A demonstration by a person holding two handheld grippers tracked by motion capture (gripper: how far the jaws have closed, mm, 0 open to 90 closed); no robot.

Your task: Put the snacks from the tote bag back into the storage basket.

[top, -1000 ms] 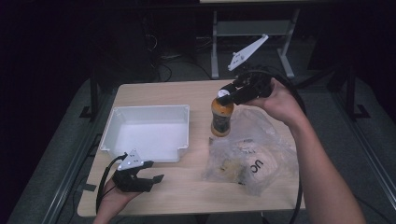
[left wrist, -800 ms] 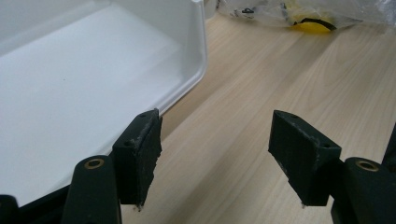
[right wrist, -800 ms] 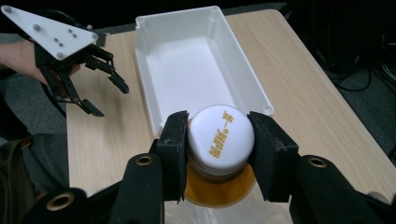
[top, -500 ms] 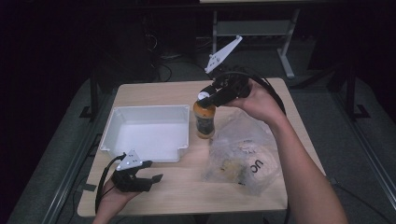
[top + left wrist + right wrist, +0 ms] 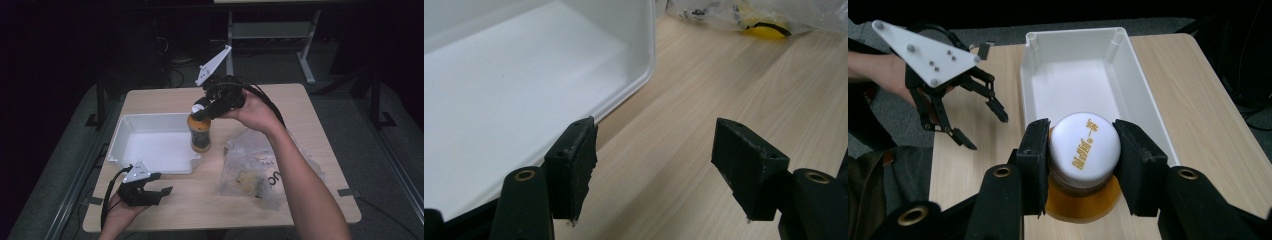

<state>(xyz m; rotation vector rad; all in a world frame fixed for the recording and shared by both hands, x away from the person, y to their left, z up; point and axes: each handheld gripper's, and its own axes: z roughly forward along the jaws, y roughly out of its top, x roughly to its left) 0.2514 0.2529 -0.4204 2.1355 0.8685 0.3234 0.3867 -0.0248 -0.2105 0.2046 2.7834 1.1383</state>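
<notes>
Free room: bare table point(image 5: 200, 205) across lower centre of the high view, and along the upper edge. Obstacles: white tray point(image 5: 150, 145) at centre left; bottle point(image 5: 200, 132) beside its right wall; crumpled plastic bag point(image 5: 260, 170) at centre right.

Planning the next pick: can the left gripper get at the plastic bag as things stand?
Probably yes: the left gripper is open, and bare table lies between it and the plastic bag.

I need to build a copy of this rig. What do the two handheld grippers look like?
Both the left gripper and the right gripper are black linkage frames with two blocky black jaws, brass-coloured rivets, a grey three-cornered plate on top and a trailing black cable. The forearms are bare.
</notes>
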